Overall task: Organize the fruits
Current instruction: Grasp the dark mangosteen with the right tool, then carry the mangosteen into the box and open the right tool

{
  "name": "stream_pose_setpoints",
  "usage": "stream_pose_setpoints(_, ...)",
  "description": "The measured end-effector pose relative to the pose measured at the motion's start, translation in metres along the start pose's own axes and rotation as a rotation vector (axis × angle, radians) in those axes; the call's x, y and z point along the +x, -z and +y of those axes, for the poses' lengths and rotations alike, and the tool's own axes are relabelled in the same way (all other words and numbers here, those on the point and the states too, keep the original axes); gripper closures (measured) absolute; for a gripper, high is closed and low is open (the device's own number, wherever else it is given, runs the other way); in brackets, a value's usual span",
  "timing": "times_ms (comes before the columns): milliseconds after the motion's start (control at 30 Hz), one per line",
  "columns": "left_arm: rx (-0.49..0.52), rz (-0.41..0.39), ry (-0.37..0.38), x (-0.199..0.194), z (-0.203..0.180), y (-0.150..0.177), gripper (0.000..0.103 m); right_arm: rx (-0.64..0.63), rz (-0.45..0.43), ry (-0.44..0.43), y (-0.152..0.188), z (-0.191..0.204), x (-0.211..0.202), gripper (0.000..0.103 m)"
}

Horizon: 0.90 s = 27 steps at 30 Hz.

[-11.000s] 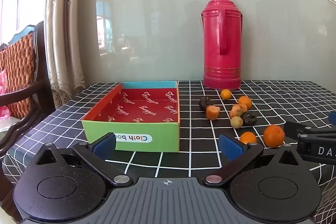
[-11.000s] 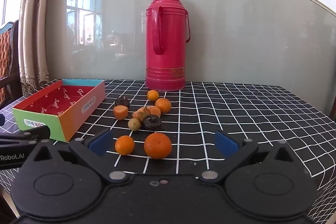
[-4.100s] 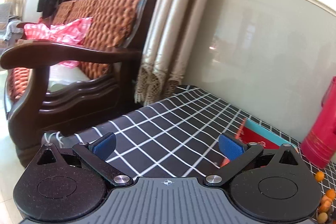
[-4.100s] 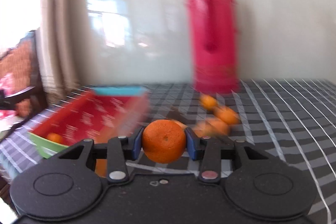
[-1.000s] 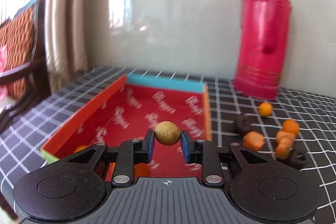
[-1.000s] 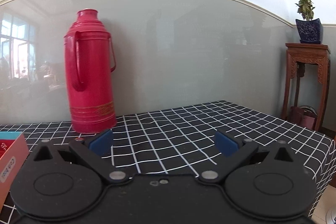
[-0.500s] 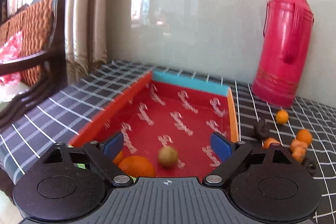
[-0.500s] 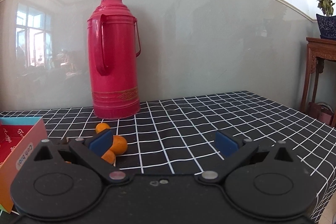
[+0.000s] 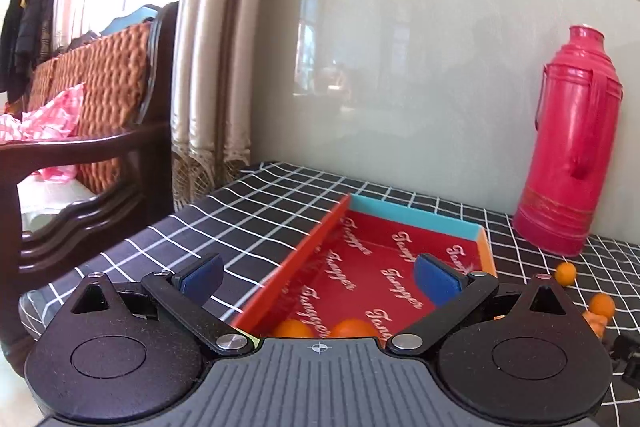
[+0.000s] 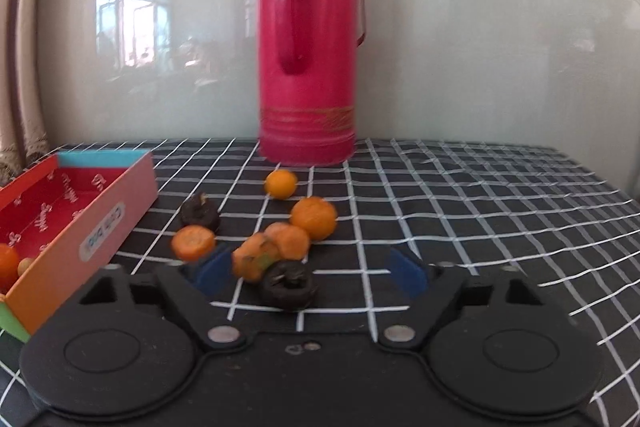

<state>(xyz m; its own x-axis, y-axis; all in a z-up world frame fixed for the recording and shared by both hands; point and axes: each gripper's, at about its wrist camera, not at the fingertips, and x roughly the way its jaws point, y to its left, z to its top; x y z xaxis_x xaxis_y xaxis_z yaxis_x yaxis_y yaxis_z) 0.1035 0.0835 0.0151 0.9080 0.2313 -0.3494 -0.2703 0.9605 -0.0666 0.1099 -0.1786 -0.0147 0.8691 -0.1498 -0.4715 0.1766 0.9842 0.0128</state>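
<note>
Hovering above the near end of the red cardboard box with a blue far wall, the left claw is spread wide and holds nothing. Two orange mandarins lie inside the box, partly hidden by the claw body. The right claw is also released and empty, low over the bench with the black white-checked cloth. Between its blue pads sits a dark wrinkled fruit, just beside an orange-green piece. More orange fruits and another dark one lie near, between the box and the tall red thermos flask. A brown wooden sofa stands left of the bench.
</note>
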Motion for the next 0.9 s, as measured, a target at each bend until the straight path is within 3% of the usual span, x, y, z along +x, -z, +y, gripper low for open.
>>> stream_pose_setpoints(167,-0.012,-0.007,-0.018,0.000,0.012,-0.003,0.000,0.039,0.061,0.004,0.002,-0.003,0.016,0.042)
stream_pose_setpoints(267,-0.024,-0.002,-0.024,0.001,0.019,-0.004,0.000,0.061,0.093,-0.022,0.002,-0.005,0.025,0.062)
stream_pose_setpoints(433,-0.040,0.002,-0.037,0.003,0.028,-0.004,0.000,0.069,0.106,-0.028,0.002,-0.003,0.032,0.063)
stream_pose_setpoints(500,-0.046,0.006,-0.041,0.003,0.032,-0.004,0.000,0.054,0.127,-0.036,0.001,-0.001,0.035,0.071)
stream_pose_setpoints(733,-0.054,0.010,-0.058,0.005,0.038,-0.004,0.000,0.061,0.102,-0.041,0.001,-0.002,0.032,0.072)
stream_pose_setpoints(900,-0.078,0.013,-0.077,0.005,0.044,-0.004,0.000,0.070,0.020,-0.073,-0.004,0.000,0.016,0.072)
